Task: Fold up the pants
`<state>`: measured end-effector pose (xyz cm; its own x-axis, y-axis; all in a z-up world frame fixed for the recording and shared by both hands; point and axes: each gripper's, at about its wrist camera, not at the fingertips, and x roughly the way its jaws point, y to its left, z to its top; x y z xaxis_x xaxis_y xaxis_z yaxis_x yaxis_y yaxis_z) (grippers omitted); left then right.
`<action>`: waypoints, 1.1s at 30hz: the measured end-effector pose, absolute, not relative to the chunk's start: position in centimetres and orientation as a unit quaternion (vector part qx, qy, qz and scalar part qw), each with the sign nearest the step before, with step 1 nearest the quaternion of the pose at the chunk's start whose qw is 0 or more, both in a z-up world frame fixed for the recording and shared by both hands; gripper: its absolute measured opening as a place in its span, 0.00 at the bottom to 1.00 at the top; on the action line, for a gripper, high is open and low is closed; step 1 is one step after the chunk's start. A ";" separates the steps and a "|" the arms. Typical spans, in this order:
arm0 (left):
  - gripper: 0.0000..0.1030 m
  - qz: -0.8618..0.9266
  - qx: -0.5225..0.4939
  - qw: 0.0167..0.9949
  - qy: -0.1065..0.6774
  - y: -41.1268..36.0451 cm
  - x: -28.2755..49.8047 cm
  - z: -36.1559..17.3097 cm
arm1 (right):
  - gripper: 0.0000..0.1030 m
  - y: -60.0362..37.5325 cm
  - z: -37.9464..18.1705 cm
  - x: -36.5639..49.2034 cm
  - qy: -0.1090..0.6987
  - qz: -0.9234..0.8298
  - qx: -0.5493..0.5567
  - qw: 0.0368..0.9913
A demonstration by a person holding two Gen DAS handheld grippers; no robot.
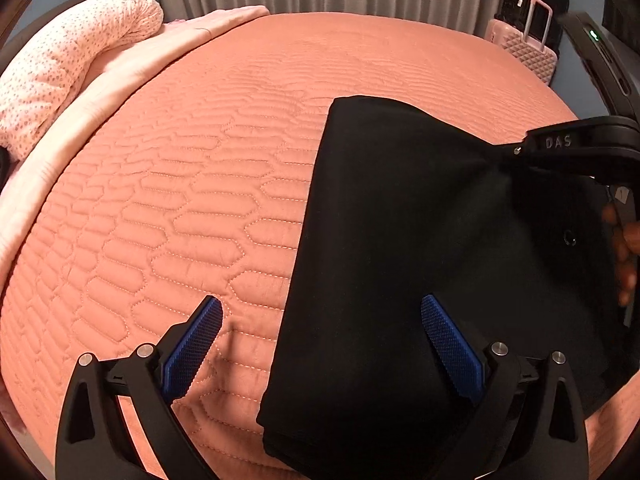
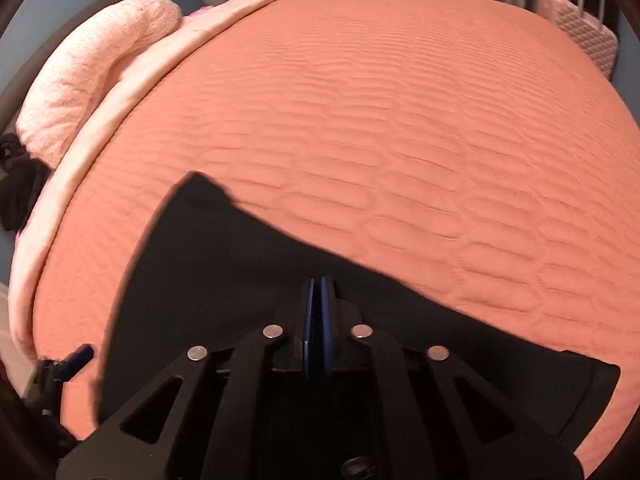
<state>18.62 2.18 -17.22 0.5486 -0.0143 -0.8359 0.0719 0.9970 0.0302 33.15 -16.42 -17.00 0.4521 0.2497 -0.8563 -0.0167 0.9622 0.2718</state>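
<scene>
The black pants lie on the orange quilted bed cover, already folded into a thick stack near the bed's near edge, toward its right side as the left wrist camera sees it. The right gripper is clenched on a fold of the pants, its 2 blue pads pressed together with cloth between them, and the cloth rises in a ridge toward it. The left gripper is released, its jaws wide apart; 1 blue pad hangs over the stack's near left part, the other over bare cover.

The main risk, as I judge it, is the layers sliding. If the right gripper pinches only the top layer, pulling it across would drag that layer off and leave the fold crooked. With the left gripper holding nothing, the stack has no anchor, so a sideways tug could shift the whole bundle toward the near edge. Letting go too high could let the flap fall creased.

A pink pillow and a pink suitcase sit well apart from the work.
</scene>
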 end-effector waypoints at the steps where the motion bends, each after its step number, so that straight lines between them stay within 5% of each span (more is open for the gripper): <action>1: 0.95 -0.022 0.045 0.880 0.473 2.0 18.6 -16.8 | 0.08 -18.7 -16.4 32.6 0.506 0.024 0.145 0.850; 4: 0.95 -0.019 0.067 0.893 0.445 2.0 17.9 -14.7 | 0.08 -21.4 -13.4 27.5 0.458 0.041 0.213 0.862; 8: 0.95 -0.045 0.072 0.901 0.426 -0.1 21.1 -13.0 | 0.01 -21.5 -16.9 20.1 0.524 0.032 0.116 0.843; 12: 0.95 -0.003 0.133 0.890 0.436 -2.1 27.1 -14.1 | 0.08 -24.4 -15.2 14.8 0.478 0.005 0.227 0.849; 16: 0.95 0.014 0.149 0.863 0.482 -1.4 32.1 -17.1 | 0.05 -22.7 -17.9 13.9 0.511 0.022 0.118 0.851; 18: 0.95 0.021 0.128 0.862 0.490 -0.2 32.9 -16.3 | 0.07 -25.0 -17.3 12.9 0.497 0.021 0.209 0.842; 21: 0.94 0.050 0.136 0.883 0.446 1.4 30.6 -13.0 | 0.13 -26.3 -15.3 11.2 0.480 -0.013 0.195 0.855; 23: 0.95 0.027 0.110 0.892 0.438 2.6 28.0 -11.6 | 0.25 -26.5 -15.2 10.1 0.495 -0.033 0.164 0.853; 29: 0.95 -0.068 0.064 0.895 0.435 1.3 17.0 -11.5 | 0.25 -24.8 -12.5 9.0 0.472 0.000 0.181 0.863; 33: 0.95 -0.069 0.166 0.867 0.464 -4.1 14.1 -16.6 | 0.23 -19.8 -13.7 13.5 0.504 0.049 0.108 0.855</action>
